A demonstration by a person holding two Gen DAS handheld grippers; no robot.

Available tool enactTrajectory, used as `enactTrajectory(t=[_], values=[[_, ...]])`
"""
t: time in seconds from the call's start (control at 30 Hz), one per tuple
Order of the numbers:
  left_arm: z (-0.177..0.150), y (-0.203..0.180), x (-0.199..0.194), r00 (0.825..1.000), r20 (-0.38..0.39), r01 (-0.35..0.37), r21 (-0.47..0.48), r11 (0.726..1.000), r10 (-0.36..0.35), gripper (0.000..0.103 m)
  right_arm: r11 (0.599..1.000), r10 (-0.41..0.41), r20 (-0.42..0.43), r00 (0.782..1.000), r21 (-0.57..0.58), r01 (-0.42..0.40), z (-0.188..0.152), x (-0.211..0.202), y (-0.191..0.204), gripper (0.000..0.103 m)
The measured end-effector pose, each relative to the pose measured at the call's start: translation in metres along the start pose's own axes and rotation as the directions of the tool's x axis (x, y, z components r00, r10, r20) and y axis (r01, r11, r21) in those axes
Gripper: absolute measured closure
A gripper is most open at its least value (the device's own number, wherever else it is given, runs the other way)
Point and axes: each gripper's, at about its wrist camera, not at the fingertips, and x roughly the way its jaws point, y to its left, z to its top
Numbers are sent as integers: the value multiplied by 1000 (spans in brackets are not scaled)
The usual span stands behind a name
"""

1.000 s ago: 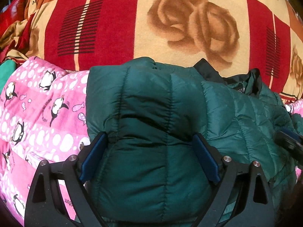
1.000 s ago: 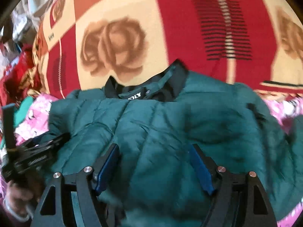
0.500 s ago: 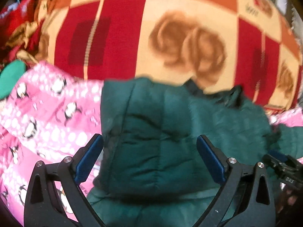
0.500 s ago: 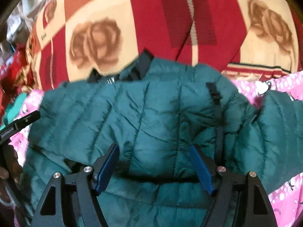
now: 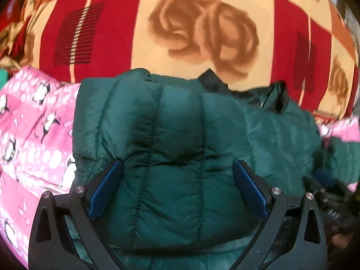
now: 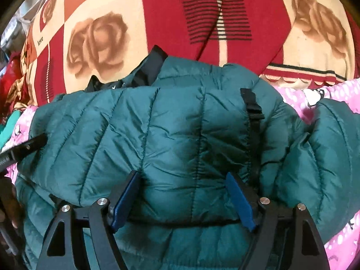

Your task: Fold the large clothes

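Both tools, left tool (image 5: pixel 177 189) and right tool (image 6: pixel 183 199), are held open, the right widening, over the green puffer jacket (image 6: pixel 180 135) lying beneath them; its springy fold may be undone once released.

1. The green puffy jacket (image 5: pixel 180 148) is cut off at the bottom of the left wrist view. Its lower part is hidden behind the black arms of the left gripper (image 5: pixel 177 186).
2. In the right wrist view, the jacket's sleeve (image 6: pixel 333 157) runs off the right edge.
3. The right gripper (image 5: pixel 326 193) shows in the left wrist view only as a dark, blurry shape at the right edge. You cannot tell its fingers apart there.
4. The pink penguin cloth (image 5: pixel 33 135) goes under the jacket, so most of it is hidden.
5. The small white tag (image 6: pixel 117 86) on the black collar (image 6: pixel 148 67) is too small to read.
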Motion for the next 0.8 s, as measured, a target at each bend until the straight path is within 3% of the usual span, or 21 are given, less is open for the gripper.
enactTrajectory(t=[0.1, 0.3, 0.53, 0.8], values=[[-3, -4, 2, 1000, 3, -27, 36, 999, 26, 3, 1000, -11, -12, 1000, -5, 11, 3, -3, 1, 26], [-6, -1, 2, 1000, 20, -13, 32, 999, 12, 3, 1000, 10, 22, 1000, 14, -11, 1, -24, 10, 26], [-12, -2, -19, 1000, 14, -20, 34, 999, 19, 3, 999, -29, -26, 999, -20, 29, -4, -10, 17, 26], [-18, 10, -69, 996, 56, 69, -66, 995, -66, 3, 999, 19, 25, 999, 44, -20, -15, -51, 13, 26]])
